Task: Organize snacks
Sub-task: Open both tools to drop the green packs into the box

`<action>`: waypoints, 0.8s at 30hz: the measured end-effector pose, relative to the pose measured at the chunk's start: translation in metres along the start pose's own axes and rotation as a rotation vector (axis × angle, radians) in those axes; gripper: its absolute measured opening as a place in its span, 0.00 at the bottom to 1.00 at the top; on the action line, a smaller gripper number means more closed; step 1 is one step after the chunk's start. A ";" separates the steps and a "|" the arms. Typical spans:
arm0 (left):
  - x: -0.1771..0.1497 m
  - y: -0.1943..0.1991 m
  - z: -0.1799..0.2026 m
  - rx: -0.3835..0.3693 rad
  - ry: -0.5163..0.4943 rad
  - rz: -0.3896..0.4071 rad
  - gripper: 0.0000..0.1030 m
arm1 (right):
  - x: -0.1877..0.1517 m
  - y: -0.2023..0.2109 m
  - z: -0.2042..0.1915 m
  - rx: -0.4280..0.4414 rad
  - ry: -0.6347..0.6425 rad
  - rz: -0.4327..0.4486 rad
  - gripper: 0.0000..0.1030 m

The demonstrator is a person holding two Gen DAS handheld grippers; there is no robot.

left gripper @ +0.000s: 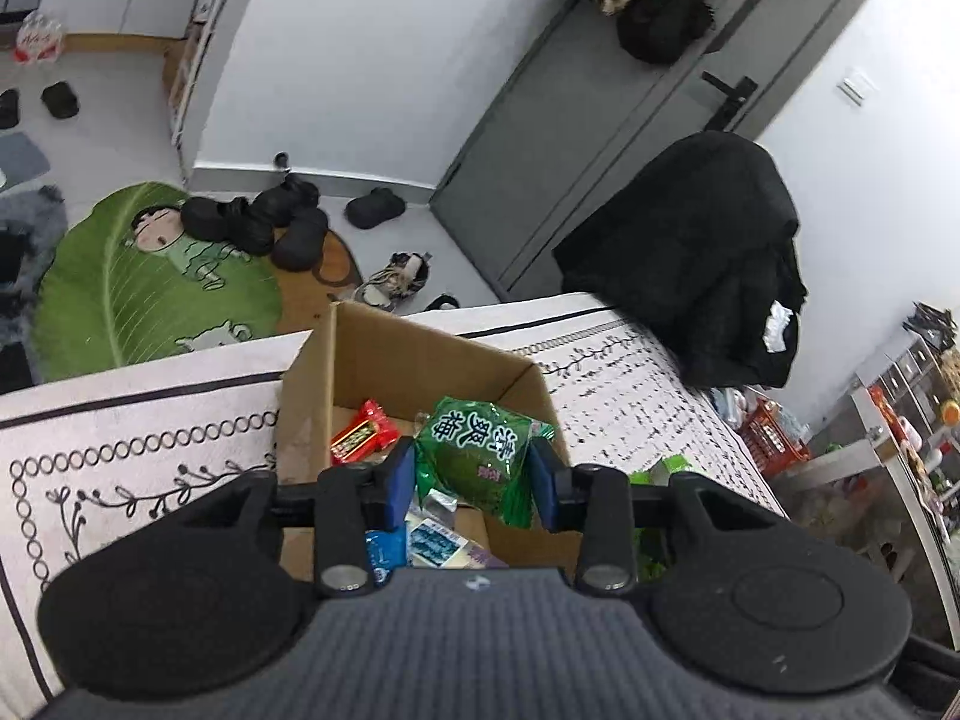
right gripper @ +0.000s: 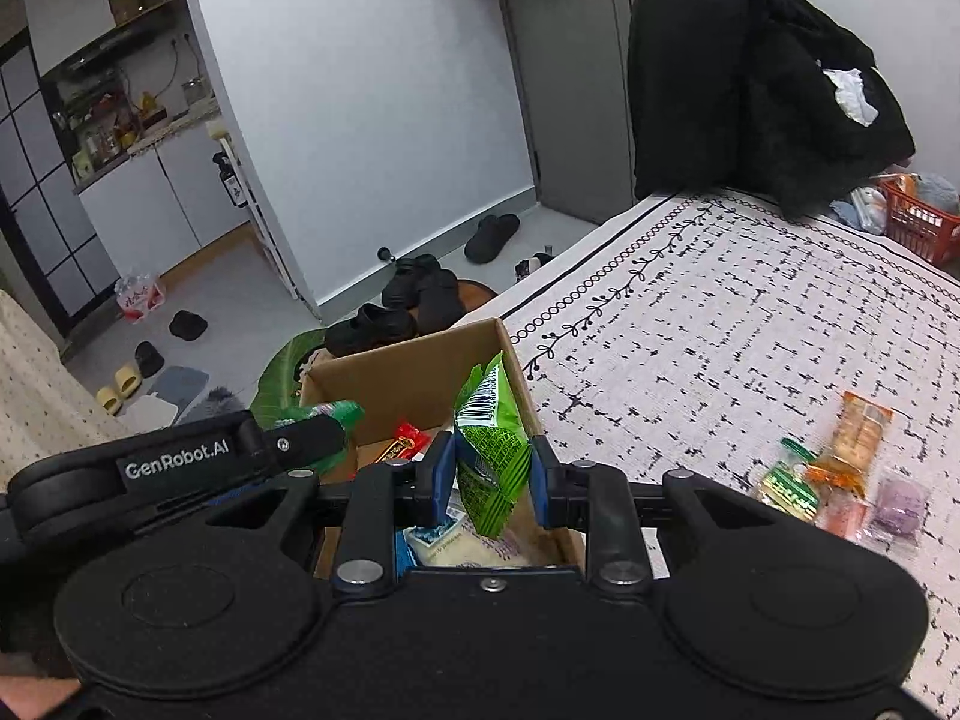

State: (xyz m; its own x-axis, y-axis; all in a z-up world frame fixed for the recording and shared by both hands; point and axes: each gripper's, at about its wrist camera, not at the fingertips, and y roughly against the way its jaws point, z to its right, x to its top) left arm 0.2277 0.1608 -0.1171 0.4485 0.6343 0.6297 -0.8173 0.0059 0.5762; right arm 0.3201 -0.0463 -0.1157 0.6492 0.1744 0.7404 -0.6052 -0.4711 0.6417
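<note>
Left fingers (left gripper: 473, 483): I'm clenched on a dark green snack pack (left gripper: 480, 450), held over the open box (left gripper: 420, 354).
Right fingers (right gripper: 492, 474): gripping a light green packet (right gripper: 492, 450), upright, also above the box.
Drop direction: straight down for both.
Remaining snacks (right gripper: 840, 480): on the bed (right gripper: 720, 312), nearer my right.

The cardboard box's (right gripper: 414, 372) floor is largely hidden behind both grippers' bodies, the loose snack wrappers (right gripper: 840, 474) on the cloth are too blurred to read, and the red basket (right gripper: 918, 228) is cut off at the frame's edge.
</note>
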 end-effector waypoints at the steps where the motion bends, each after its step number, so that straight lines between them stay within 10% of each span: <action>1: 0.000 -0.001 -0.001 0.004 0.007 -0.003 0.38 | 0.000 -0.002 -0.001 -0.006 0.003 0.002 0.36; 3: 0.000 -0.002 -0.003 0.007 0.018 -0.013 0.40 | 0.000 -0.002 -0.001 -0.028 0.001 0.016 0.51; 17: -0.004 -0.001 0.010 0.041 -0.001 -0.048 0.83 | -0.020 0.025 0.035 -0.093 -0.078 -0.011 0.71; 24: -0.013 -0.001 0.028 0.082 -0.086 -0.051 0.89 | -0.024 0.038 0.057 -0.092 -0.094 -0.029 0.81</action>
State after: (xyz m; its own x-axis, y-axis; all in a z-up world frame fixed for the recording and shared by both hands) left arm 0.2332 0.1311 -0.1110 0.5207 0.5658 0.6393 -0.7622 -0.0291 0.6466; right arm 0.3080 -0.1175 -0.1205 0.7048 0.1032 0.7018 -0.6223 -0.3851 0.6815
